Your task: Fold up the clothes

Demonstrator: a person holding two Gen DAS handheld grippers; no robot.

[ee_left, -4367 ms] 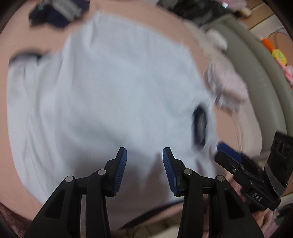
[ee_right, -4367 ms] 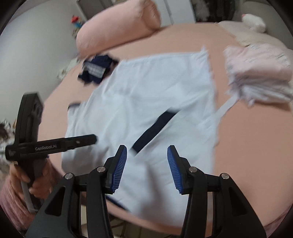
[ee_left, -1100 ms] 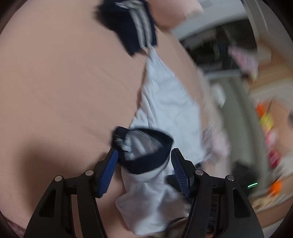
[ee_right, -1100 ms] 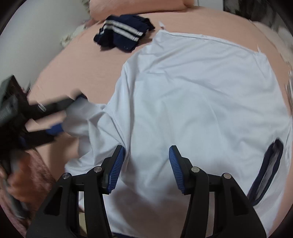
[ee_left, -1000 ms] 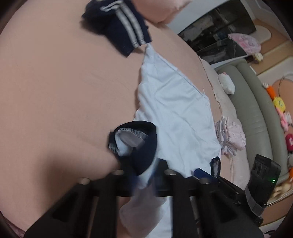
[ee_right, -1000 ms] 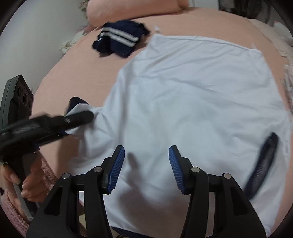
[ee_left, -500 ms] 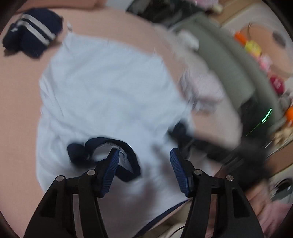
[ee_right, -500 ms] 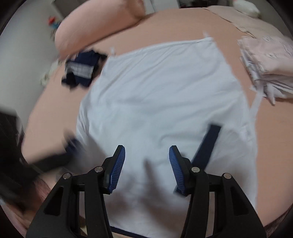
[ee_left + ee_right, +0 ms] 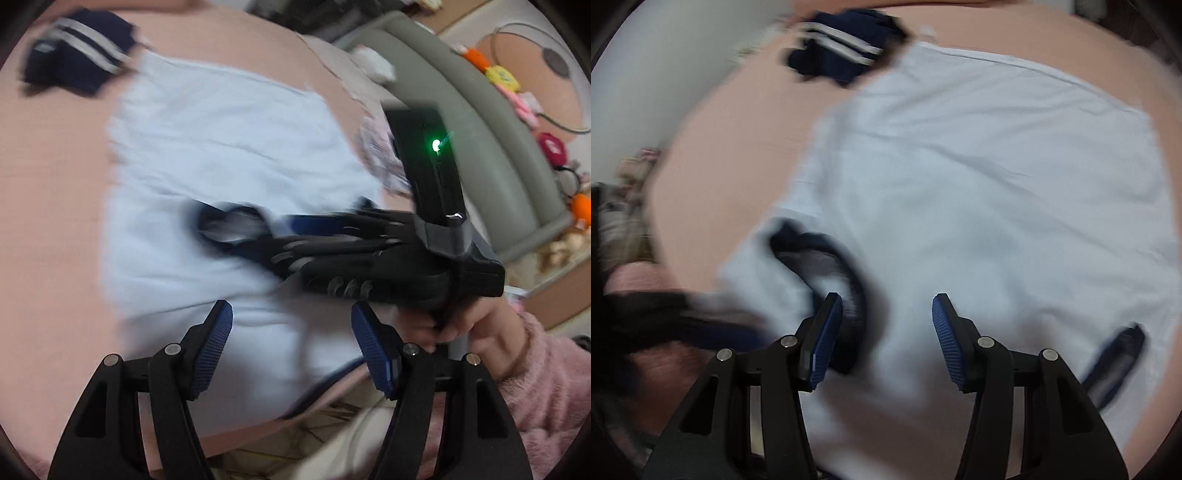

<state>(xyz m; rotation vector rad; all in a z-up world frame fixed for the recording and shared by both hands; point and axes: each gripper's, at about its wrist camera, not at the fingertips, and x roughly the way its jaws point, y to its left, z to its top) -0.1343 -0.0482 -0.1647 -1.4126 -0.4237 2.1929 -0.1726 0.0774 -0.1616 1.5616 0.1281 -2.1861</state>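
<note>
A white shirt [image 9: 221, 147] [image 9: 979, 166] lies spread on the pink bed sheet [image 9: 48, 184]. One navy-cuffed sleeve [image 9: 229, 225] [image 9: 827, 254] is folded inward onto the shirt's body. The other navy cuff [image 9: 1115, 362] lies at the shirt's right edge. My left gripper [image 9: 291, 332] hovers over the shirt's near part, its jaws opening with nothing between them. My right gripper [image 9: 886, 332] is above the shirt just right of the folded cuff, jaws apart and closing slightly, gripping nothing. In the left wrist view the right gripper [image 9: 280, 236] reaches in from the right, blurred.
A navy garment with white stripes [image 9: 77, 48] [image 9: 842, 48] lies beyond the shirt's far corner. Folded pink clothes [image 9: 380, 155] sit right of the shirt. A grey padded edge [image 9: 480, 110] and toys lie further right. A hand in a pink sleeve [image 9: 535, 369] holds the right gripper.
My left gripper carried the navy-cuffed sleeve over the shirt, let it go and drew back open. The sleeve now lies folded on the shirt. The right gripper swung toward that cuff.
</note>
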